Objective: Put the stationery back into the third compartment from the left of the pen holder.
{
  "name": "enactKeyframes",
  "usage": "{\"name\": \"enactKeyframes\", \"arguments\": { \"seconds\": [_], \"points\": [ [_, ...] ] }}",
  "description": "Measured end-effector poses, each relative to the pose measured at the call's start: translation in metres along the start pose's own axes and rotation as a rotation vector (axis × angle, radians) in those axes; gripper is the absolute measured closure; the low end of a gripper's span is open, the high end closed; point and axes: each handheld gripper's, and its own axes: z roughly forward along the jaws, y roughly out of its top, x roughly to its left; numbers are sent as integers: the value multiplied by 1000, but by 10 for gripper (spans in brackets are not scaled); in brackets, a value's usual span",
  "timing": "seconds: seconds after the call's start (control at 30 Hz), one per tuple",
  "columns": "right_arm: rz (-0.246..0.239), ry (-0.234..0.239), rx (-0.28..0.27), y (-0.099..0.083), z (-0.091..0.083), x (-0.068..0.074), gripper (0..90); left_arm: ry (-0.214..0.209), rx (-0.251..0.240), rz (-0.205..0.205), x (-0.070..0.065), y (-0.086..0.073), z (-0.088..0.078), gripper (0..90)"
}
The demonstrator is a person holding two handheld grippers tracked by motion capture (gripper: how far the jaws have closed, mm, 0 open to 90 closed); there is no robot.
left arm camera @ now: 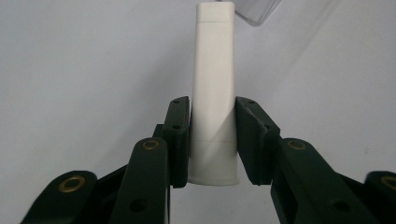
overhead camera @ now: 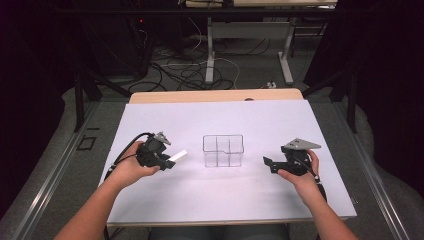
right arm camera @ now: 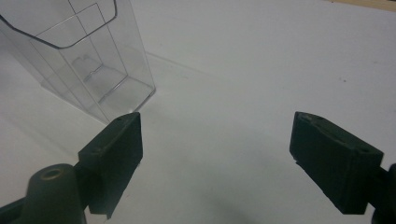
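White tube (left arm camera: 214, 93) is clamped in the left gripper (left arm camera: 212, 140), jaws pressing on both flat sides low on its body, cap end pointing away from the hand. In the high view the white tube (overhead camera: 178, 156) sticks out to the right of the left gripper (overhead camera: 167, 161), held roughly level just above the white table cover (overhead camera: 280, 115), left of the clear organizer (overhead camera: 223, 150) and apart from it.

Clear organizer stands upright mid-table; its divided compartments look empty as far as I can see. Its corner shows at the top of the left gripper view (left arm camera: 259, 11), just past the cap end. In the right gripper view the clear organizer (right arm camera: 84, 60) sits up and to the left, ahead of the jaws.

Right gripper (overhead camera: 268, 164) hovers right of the organizer, jaws spread wide, holding nothing; same in its own view (right arm camera: 215, 154).

Status, my read: pickup done, grip looks centred and firm. Left to do: carry the tube across to the organizer, tip it upright, drop it into a compartment, let go. Right gripper looks placed to steady the organizer if needed, not touching it yet. Roughly a third of the way through.
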Motion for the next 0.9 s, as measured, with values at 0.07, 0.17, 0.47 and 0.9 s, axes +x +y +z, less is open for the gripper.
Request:
{"name": "enactKeyframes", "arguments": {
  "seconds": [0.07,0.17,0.47,0.9],
  "points": [
    [-10,-2,-1,1,0,0,168,-11,7,4,-3,3,-1,678],
    [-15,4,-2,1,0,2,168,-22,-1,-1,-8,5,0,678],
    [-84,-3,-10,5,-2,8,168,-56,-4,15,-19,14,-1,678],
    [-229,-2,-12,12,-8,23,201,-108,18,26,-30,21,9,678]
  ]
}}
